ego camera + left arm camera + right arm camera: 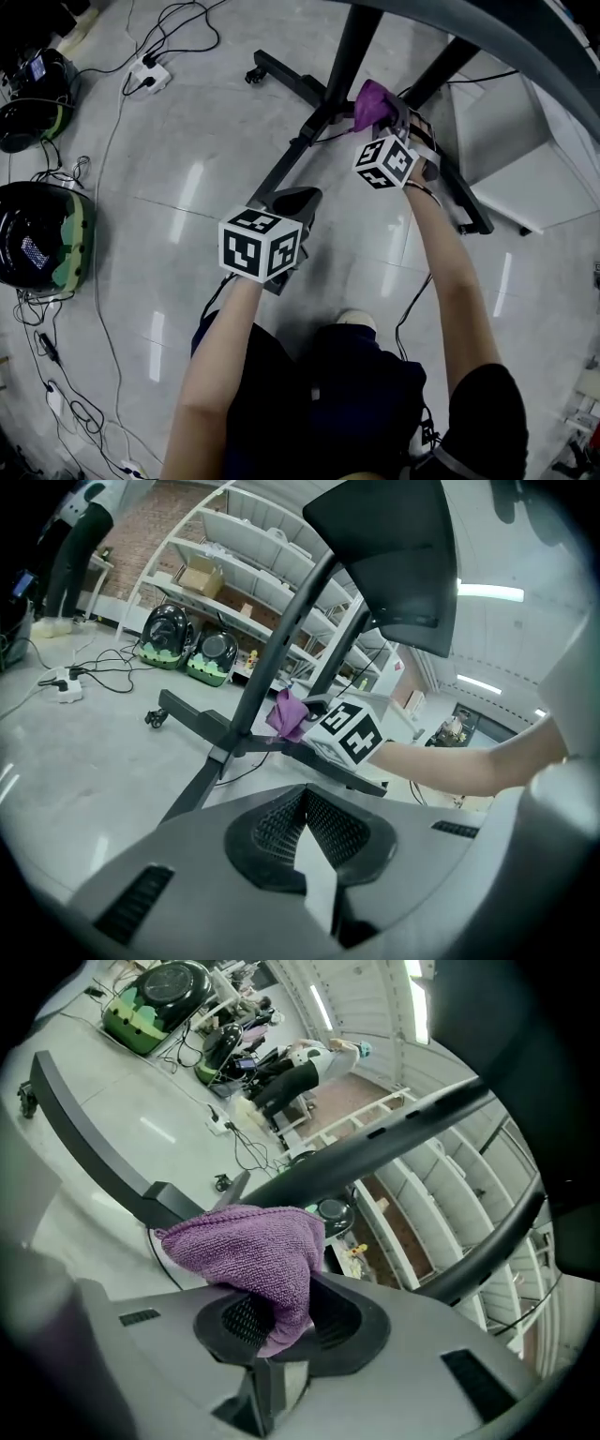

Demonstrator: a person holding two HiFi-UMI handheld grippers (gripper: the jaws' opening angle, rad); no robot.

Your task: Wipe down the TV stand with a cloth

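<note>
Right gripper [272, 1326]: jaws clamped on a purple cloth [251, 1249], which bunches up above the pads and folds over them.
Cloth: in the head view the cloth [372, 101] sits at the right gripper's [392, 118] tip, up against the TV stand [305, 86] where its slanted post meets the base legs; whether it actually presses on the metal cannot be told.
Left gripper [305, 829]: jaws together with nothing between them, held lower and nearer the person [295, 201], apart from the stand.
TV stand: black, with long base legs on casters; from the left gripper view its post [253, 700] rises to a dark screen [394, 560], and the cloth [287, 714] shows beside the crossbar.
Floor [169, 150]: pale glossy tiles, with cables trailing to a white power strip [150, 73].
Further out: two black and green machines [42, 234] at the left edge; white shelves [239, 569] along a brick wall.
</note>
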